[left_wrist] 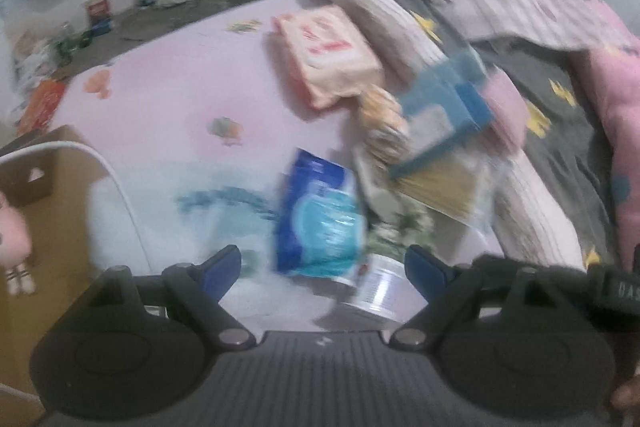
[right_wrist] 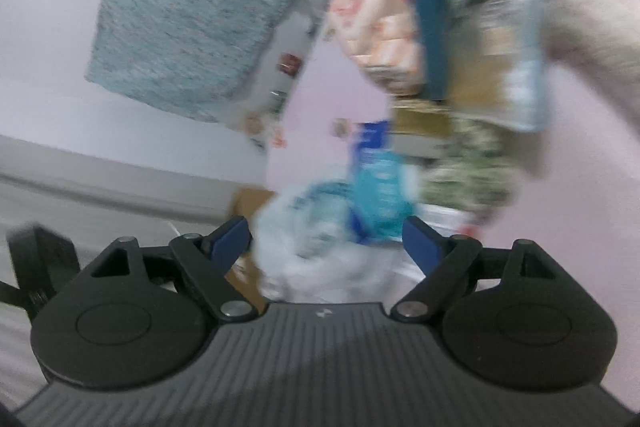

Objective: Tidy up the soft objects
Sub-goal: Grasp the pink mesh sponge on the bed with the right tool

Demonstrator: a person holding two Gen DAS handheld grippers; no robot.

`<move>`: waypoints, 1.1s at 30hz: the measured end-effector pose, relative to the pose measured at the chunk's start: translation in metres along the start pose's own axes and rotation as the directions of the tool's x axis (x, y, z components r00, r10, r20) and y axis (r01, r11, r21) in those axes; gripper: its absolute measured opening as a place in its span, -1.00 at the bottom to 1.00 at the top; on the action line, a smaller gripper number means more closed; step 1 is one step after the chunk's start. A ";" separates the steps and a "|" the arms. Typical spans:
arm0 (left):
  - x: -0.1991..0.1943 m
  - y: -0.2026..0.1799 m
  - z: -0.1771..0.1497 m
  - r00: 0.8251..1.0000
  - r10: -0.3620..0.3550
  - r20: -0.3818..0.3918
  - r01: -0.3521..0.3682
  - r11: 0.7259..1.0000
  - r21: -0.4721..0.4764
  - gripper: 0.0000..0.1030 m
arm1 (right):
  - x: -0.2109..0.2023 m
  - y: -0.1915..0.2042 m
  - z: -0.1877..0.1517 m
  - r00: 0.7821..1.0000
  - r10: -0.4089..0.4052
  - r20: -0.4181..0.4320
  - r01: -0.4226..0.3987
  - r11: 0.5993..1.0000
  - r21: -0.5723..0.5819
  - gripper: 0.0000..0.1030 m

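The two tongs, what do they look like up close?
Both match: the left tongs and right tongs have blue fingers on black linkage arms with silver pivot pins, round black housings either side, and a ribbed dark grey body bearing a small pale mark in the middle.

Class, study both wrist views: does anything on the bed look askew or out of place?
Yes. The blue box lies tilted, propped on a heap of packets beside the pink tissue pack. The blue wipes packet lies apart on the sheet.
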State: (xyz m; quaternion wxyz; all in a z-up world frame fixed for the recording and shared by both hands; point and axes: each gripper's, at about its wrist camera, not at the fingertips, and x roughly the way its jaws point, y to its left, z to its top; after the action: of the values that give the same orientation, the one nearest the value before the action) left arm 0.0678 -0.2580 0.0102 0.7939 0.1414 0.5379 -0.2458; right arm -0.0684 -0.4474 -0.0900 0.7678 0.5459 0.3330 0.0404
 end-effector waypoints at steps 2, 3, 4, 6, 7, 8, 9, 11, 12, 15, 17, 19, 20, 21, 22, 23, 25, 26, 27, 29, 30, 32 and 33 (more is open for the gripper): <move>0.011 -0.018 -0.004 1.000 0.005 -0.014 -0.004 1.000 0.031 0.75 | -0.023 -0.016 -0.003 0.999 -0.049 -0.019 0.049 0.999 -0.020 0.69; 0.016 -0.026 -0.006 1.000 0.013 -0.024 -0.012 0.999 0.048 0.75 | -0.031 -0.019 -0.003 0.997 -0.068 -0.027 0.067 0.997 -0.026 0.70; 0.022 -0.034 -0.009 0.999 0.023 -0.031 -0.021 0.998 0.065 0.75 | -0.037 -0.024 -0.003 0.996 -0.084 -0.031 0.083 0.996 -0.035 0.76; 0.032 -0.048 -0.014 0.998 0.041 -0.042 -0.037 0.995 0.097 0.75 | -0.051 -0.033 -0.001 0.992 -0.120 -0.031 0.118 0.991 -0.064 0.90; 0.037 -0.054 -0.016 0.998 0.050 -0.047 -0.044 0.993 0.109 0.75 | -0.058 -0.038 0.000 0.990 -0.136 -0.027 0.133 0.988 -0.078 0.97; 0.041 -0.057 -0.017 0.997 0.056 -0.051 -0.050 0.992 0.113 0.75 | -0.060 -0.040 0.001 0.988 -0.151 -0.025 0.149 0.985 -0.088 0.98; 0.045 -0.060 -0.018 0.997 0.061 -0.055 -0.055 0.992 0.114 0.75 | -0.064 -0.042 0.004 0.985 -0.169 -0.025 0.166 0.981 -0.099 0.98; 0.051 -0.064 -0.018 0.996 0.071 -0.061 -0.064 0.992 0.108 0.75 | -0.069 -0.045 0.009 0.978 -0.206 -0.030 0.201 0.972 -0.124 0.98; 0.054 -0.066 -0.017 0.995 0.073 -0.061 -0.066 0.992 0.104 0.75 | -0.070 -0.045 0.013 0.974 -0.226 -0.029 0.220 0.966 -0.140 0.98; 0.058 -0.072 -0.007 0.996 0.076 -0.038 -0.072 0.993 0.096 0.75 | -0.076 -0.044 0.028 0.972 -0.233 -0.007 0.229 0.959 -0.168 0.98; 0.059 -0.078 0.002 0.997 0.074 -0.008 -0.073 0.991 0.109 0.75 | -0.081 -0.042 0.041 0.975 -0.221 0.024 0.222 0.959 -0.174 0.98; 0.062 -0.087 0.014 0.997 0.074 0.035 -0.078 0.989 0.127 0.75 | -0.087 -0.041 0.055 0.974 -0.215 0.066 0.224 0.958 -0.179 0.98; 0.064 -0.093 0.021 0.996 0.069 0.061 -0.077 0.987 0.138 0.75 | -0.090 -0.041 0.063 0.974 -0.210 0.090 0.223 0.958 -0.178 0.98; 0.067 -0.100 0.029 0.994 0.063 0.086 -0.075 0.986 0.150 0.75 | -0.093 -0.042 0.071 0.972 -0.204 0.115 0.222 0.959 -0.175 0.98; 0.069 -0.106 0.036 0.993 0.056 0.107 -0.073 0.985 0.159 0.75 | -0.097 -0.044 0.079 0.970 -0.201 0.138 0.223 0.960 -0.169 0.98; 0.071 -0.113 0.045 0.990 0.044 0.132 -0.067 0.983 0.173 0.75 | -0.098 -0.047 0.088 0.967 -0.199 0.161 0.225 0.961 -0.161 0.98; 0.074 -0.126 0.058 0.985 0.016 0.170 -0.050 0.979 0.198 0.75 | -0.100 -0.054 0.106 0.959 -0.188 0.212 0.219 0.966 -0.137 0.98; 0.075 -0.133 0.064 0.982 -0.002 0.190 -0.039 0.976 0.213 0.74 | -0.101 -0.057 0.114 0.955 -0.181 0.237 0.215 0.968 -0.127 0.98; 0.076 -0.140 0.071 0.977 -0.024 0.211 -0.026 0.973 0.230 0.74 | -0.100 -0.061 0.123 0.950 -0.174 0.260 0.209 0.972 -0.112 0.98; 0.079 -0.153 0.081 0.968 -0.065 0.243 -0.003 0.963 0.271 0.73 | -0.097 -0.072 0.136 0.944 -0.154 0.293 0.182 0.981 -0.071 0.98; 0.080 -0.159 0.085 0.964 -0.091 0.250 0.014 0.956 0.293 0.72 | -0.095 -0.078 0.142 0.939 -0.150 0.309 0.171 0.984 -0.041 0.98; 0.087 -0.171 0.093 0.962 -0.131 0.241 0.042 0.938 0.344 0.69 | -0.088 -0.091 0.151 0.932 -0.155 0.327 0.158 0.987 0.016 0.96; 0.092 -0.177 0.097 0.962 -0.142 0.232 0.048 0.928 0.368 0.65 | -0.085 -0.097 0.155 0.932 -0.158 0.326 0.154 0.987 0.039 0.95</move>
State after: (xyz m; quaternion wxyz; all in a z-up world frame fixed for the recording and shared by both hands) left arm 0.0749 -0.4760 -0.0307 0.8040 0.2250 0.3838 -0.3945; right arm -0.0771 -0.6478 -0.1059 0.8098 0.5215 0.2432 -0.1143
